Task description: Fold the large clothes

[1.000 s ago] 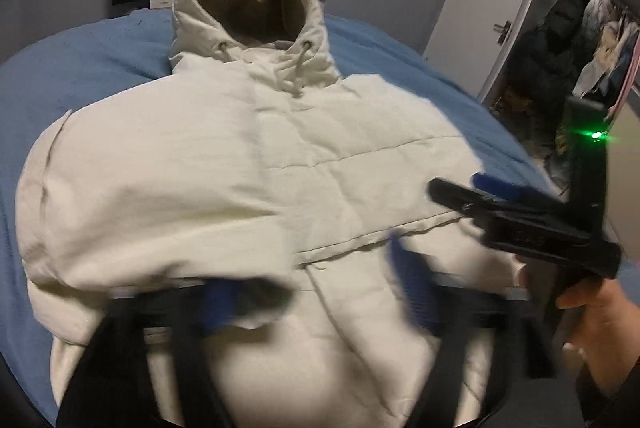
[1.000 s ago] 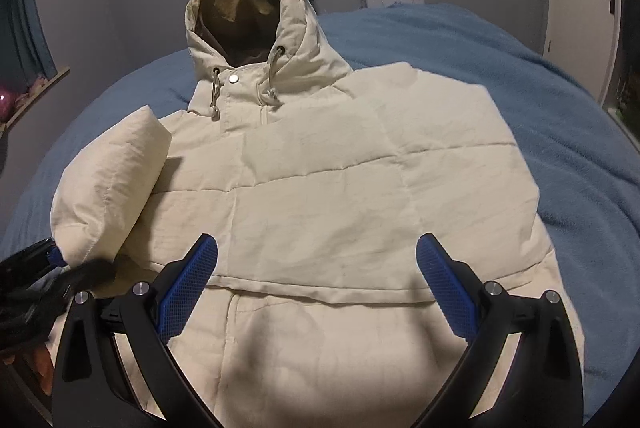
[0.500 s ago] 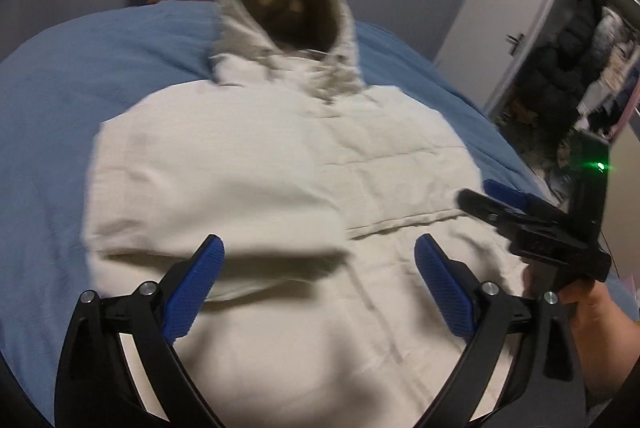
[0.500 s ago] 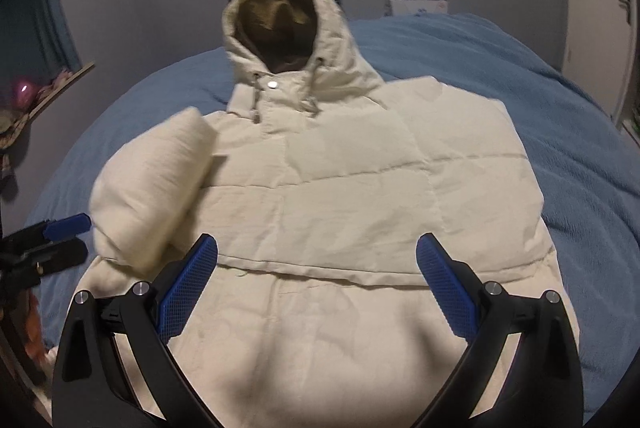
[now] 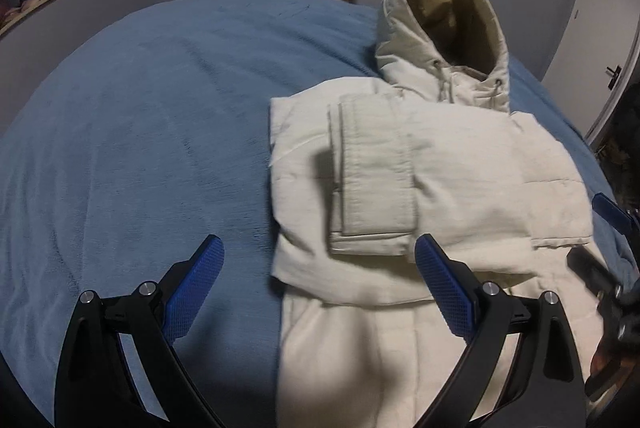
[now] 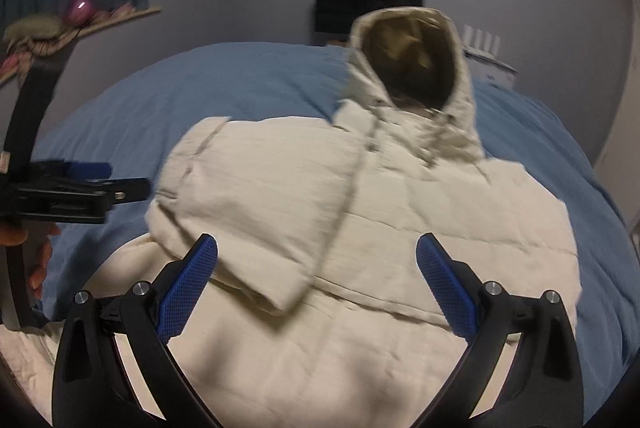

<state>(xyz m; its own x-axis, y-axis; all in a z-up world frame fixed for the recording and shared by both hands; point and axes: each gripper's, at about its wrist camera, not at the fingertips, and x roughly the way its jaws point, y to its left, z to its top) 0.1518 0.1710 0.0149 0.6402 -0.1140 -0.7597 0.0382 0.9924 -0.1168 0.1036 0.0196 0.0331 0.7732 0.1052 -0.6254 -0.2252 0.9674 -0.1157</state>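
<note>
One sleeve [image 5: 372, 180] lies folded across the jacket [image 5: 460, 156] on the bed [image 5: 140, 116]; both tools, left [image 5: 320, 292] and right [image 6: 316, 288], gape empty, the body unfolded.

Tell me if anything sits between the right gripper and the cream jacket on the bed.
Nothing visible does. The right gripper hangs over the cream jacket with jaws spread and nothing between them; only the jacket's folded sleeve lies on top. The left gripper is off to the side over the blue blanket.

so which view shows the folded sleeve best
The left wrist view: the sleeve lies sharp and whole across the jacket, cuff end toward the camera. The right wrist view shows the same sleeve blurred, with its near corner running behind that gripper's left finger.
</note>
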